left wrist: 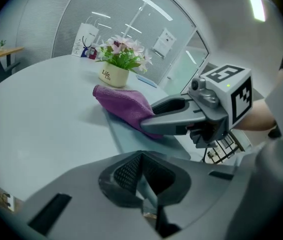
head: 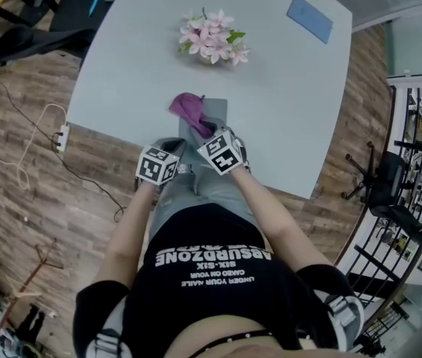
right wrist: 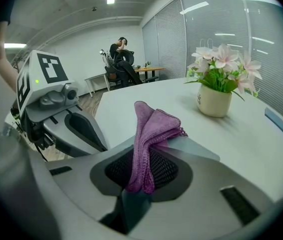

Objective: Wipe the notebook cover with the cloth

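Note:
A grey notebook (head: 212, 114) lies at the near edge of the pale table (head: 121, 80), with a purple cloth (head: 188, 107) bunched on its far left part. My right gripper (head: 205, 130) is shut on the cloth (right wrist: 154, 126), which hangs from its jaws over the notebook (right wrist: 196, 151). My left gripper (head: 183, 143) sits just left of it at the notebook's near edge. Its jaws stand closed on a thin pale slab that looks like the notebook's edge (left wrist: 131, 134). From the left gripper view, the right gripper (left wrist: 154, 120) presses into the cloth (left wrist: 121, 100).
A white pot of pink flowers (head: 212, 39) stands beyond the notebook. A blue card (head: 309, 18) lies at the far right corner. The table's front edge runs just under both grippers. A power strip (head: 63, 136) and cables lie on the wood floor to the left.

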The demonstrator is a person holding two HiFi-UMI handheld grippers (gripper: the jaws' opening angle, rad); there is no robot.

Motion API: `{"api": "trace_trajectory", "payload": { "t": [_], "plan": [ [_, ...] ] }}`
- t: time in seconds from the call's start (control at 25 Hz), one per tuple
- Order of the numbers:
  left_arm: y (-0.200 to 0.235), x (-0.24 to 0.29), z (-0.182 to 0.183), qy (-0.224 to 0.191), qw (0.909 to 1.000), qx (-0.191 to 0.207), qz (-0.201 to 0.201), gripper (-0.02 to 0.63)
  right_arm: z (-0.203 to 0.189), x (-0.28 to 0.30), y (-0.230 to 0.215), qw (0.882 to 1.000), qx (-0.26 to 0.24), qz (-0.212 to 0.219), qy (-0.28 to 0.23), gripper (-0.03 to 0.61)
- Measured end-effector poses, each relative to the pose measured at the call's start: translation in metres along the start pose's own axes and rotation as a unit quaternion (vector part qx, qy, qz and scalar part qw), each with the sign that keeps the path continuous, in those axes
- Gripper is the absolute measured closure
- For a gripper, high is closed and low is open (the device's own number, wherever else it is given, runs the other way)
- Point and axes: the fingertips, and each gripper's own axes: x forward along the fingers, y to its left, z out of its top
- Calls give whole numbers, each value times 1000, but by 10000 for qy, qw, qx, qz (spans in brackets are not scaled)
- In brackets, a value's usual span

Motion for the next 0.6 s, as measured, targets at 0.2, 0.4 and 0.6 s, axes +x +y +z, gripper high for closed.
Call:
{"api": "trace_trajectory", "payload": {
  "t": [0.2, 0.4, 0.6],
  "plan": [
    [-8, -8, -13, 16, 9999, 139, 98, 597, -11, -5, 13, 10000, -50, 45, -9, 489],
    [-12, -13, -26, -33, 9999, 59, 128, 597, -18, -14, 29, 9999, 59, 49, -82, 489],
    [-11, -18, -35, -46, 9997, 123, 201, 597, -27, -19, 43, 9998, 117, 96, -97, 489]
  ]
}}
